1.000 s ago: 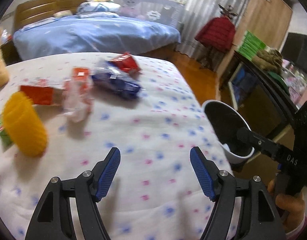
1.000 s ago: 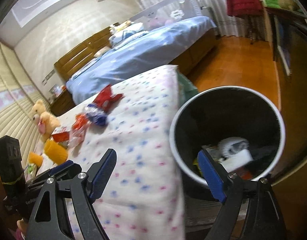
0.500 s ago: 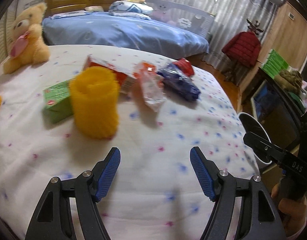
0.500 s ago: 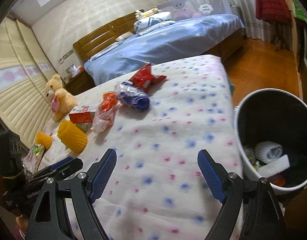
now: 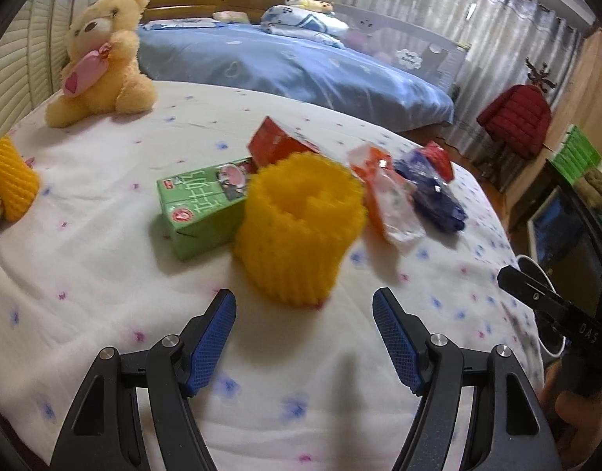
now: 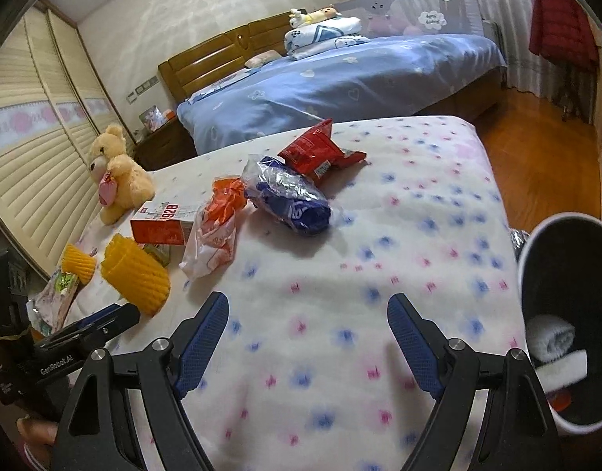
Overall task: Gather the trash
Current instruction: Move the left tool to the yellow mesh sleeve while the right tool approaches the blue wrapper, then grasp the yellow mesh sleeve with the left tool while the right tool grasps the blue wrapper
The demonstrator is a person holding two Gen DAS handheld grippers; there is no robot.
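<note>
Trash lies on a white dotted bedspread [image 5: 104, 274]. A yellow foam net sleeve [image 5: 299, 227] stands just ahead of my open left gripper [image 5: 302, 337], with nothing between the fingers. Behind it are a green drink carton [image 5: 200, 206], a red box [image 5: 277, 145], an orange-and-clear wrapper [image 5: 387, 200] and a blue wrapper [image 5: 434, 192]. My right gripper [image 6: 306, 337] hangs open over bare bedspread [image 6: 340, 353], short of the blue wrapper [image 6: 289, 198], the red packet [image 6: 316, 151] and the orange wrapper [image 6: 216, 227]. The black bin [image 6: 567, 314] with a white rim stands at the right, holding some trash.
A teddy bear [image 5: 102, 59] sits at the bed's far left corner. A second yellow sleeve [image 5: 8, 178] lies at the left edge. A blue-covered bed [image 6: 340, 82] stands behind. Wooden floor [image 6: 536, 149] runs along the right, with a red jacket [image 5: 514, 117] on a stand.
Both grippers swung left, away from the bin and over the bed. The yellow sleeve came from the left edge to just ahead of the left gripper. The bin slid to the right edge.
</note>
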